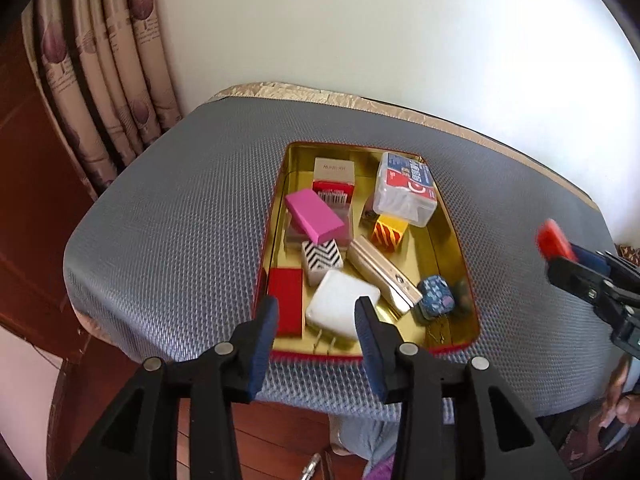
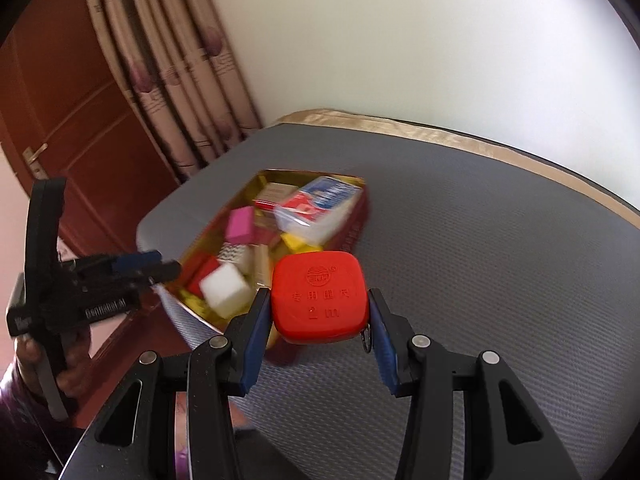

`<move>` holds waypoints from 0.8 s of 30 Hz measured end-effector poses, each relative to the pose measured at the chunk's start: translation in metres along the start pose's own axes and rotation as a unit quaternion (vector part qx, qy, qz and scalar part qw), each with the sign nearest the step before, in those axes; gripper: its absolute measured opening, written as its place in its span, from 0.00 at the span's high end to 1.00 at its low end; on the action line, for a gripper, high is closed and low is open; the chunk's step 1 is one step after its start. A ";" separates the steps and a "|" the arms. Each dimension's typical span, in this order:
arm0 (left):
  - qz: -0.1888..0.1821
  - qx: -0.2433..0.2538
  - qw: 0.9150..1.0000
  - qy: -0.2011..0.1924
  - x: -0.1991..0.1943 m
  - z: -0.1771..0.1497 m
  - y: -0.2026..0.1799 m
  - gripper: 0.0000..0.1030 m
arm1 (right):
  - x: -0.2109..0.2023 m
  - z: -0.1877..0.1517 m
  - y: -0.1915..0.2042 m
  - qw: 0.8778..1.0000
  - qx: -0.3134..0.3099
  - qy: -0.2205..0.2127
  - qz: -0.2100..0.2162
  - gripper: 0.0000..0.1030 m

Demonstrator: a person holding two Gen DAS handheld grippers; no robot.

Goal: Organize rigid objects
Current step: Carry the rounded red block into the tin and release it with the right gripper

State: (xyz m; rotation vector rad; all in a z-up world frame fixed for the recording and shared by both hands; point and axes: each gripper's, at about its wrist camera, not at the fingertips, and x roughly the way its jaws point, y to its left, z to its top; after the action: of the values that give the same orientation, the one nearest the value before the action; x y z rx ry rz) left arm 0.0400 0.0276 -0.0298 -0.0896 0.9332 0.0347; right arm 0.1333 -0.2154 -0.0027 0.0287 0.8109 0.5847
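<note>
Right gripper [image 2: 316, 316] is angled downward over the grey mat [image 2: 460, 240], its 2 blue pads pressed against the sides of a red tape measure [image 2: 318, 298], held clear of the surface. Beyond its tips and a little to the left sits the gold tin [image 2: 240, 200], crowded with small items. Left gripper [image 1: 316, 332] tilts steeply down above the tin's near rim, jaws parted with nothing between them; no pad touches anything. Just past its tips lies a white charger [image 1: 340, 304], with a red box [image 1: 285, 300] to its left and a pink block [image 1: 314, 218] farther ahead. In the right wrist view, a hand [image 2: 60, 364] grips the left gripper's handle at the far left.
</note>
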 end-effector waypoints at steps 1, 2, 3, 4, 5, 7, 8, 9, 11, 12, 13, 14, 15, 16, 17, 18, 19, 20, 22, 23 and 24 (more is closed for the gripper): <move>0.003 -0.002 1.000 0.004 -0.002 -0.003 0.000 0.61 | 0.003 0.002 0.006 1.000 -0.005 0.001 0.004 0.57; 0.005 -0.005 1.000 0.006 -0.003 -0.007 0.001 0.61 | 0.008 0.005 0.012 1.000 -0.011 0.004 0.008 0.57; 0.006 -0.007 1.000 0.008 -0.004 -0.009 0.002 0.61 | 0.013 0.008 0.017 1.000 -0.013 0.006 0.013 0.57; 0.011 -0.009 1.000 0.009 -0.006 -0.014 0.002 0.61 | 0.018 0.010 0.022 1.000 -0.014 0.009 0.020 0.57; 0.017 -0.009 1.000 0.010 -0.008 -0.018 0.003 0.61 | 0.023 0.012 0.027 0.999 -0.014 0.012 0.026 0.57; 0.028 -0.011 1.000 0.009 -0.010 -0.027 0.005 0.61 | 0.032 0.016 0.034 0.999 -0.016 0.017 0.035 0.57; 0.034 -0.011 0.999 0.009 -0.010 -0.030 0.006 0.61 | 0.038 0.018 0.038 0.999 -0.017 0.020 0.038 0.57; 0.042 -0.010 0.999 0.009 -0.010 -0.033 0.008 0.61 | 0.043 0.020 0.041 0.999 -0.018 0.024 0.041 0.57; 0.054 -0.006 0.999 0.009 -0.010 -0.040 0.011 0.61 | 0.053 0.023 0.050 0.998 -0.024 0.030 0.041 0.57; 0.055 -0.007 0.998 0.011 -0.009 -0.042 0.013 0.61 | 0.057 0.024 0.053 0.998 -0.027 0.032 0.041 0.57; 0.054 -0.010 0.998 0.013 -0.008 -0.044 0.016 0.61 | 0.061 0.025 0.056 0.998 -0.028 0.035 0.042 0.57; 0.053 -0.013 0.998 0.016 -0.007 -0.046 0.018 0.61 | 0.065 0.026 0.058 0.998 -0.029 0.038 0.042 0.57; 0.052 -0.015 0.998 0.018 -0.005 -0.047 0.020 0.61 | 0.070 0.027 0.060 0.998 -0.030 0.042 0.041 0.57; 0.053 -0.021 0.998 0.023 -0.003 -0.048 0.023 0.61 | 0.074 0.028 0.062 0.998 -0.031 0.044 0.040 0.57; 0.052 -0.024 0.998 0.025 -0.002 -0.049 0.024 0.61 | 0.078 0.028 0.063 0.998 -0.031 0.047 0.039 0.57; 0.051 -0.029 0.998 0.026 -0.001 -0.049 0.026 0.61 | 0.082 0.029 0.065 0.998 -0.031 0.049 0.038 0.57; 0.049 -0.031 0.998 0.027 0.001 -0.049 0.029 0.61 | 0.085 0.029 0.066 0.998 -0.032 0.051 0.036 0.57; 0.050 -0.030 0.998 0.029 0.003 -0.049 0.030 0.61 | 0.088 0.029 0.067 0.997 -0.033 0.054 0.035 0.57; 0.053 -0.030 0.998 0.031 0.006 -0.050 0.032 0.61 | 0.095 0.030 0.069 0.997 -0.034 0.058 0.031 0.57; 0.053 -0.030 0.998 0.032 0.007 -0.050 0.033 0.61 | 0.099 0.031 0.070 0.997 -0.034 0.061 0.030 0.57; 0.052 -0.029 0.998 0.033 0.008 -0.050 0.033 0.61 | 0.101 0.031 0.070 0.997 -0.035 0.063 0.029 0.57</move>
State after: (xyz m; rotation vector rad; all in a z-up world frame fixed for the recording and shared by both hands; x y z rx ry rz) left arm 0.0025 0.0559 -0.0679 -0.0967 1.0030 0.1564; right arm 0.1755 -0.0993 -0.0323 -0.0501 0.9128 0.6740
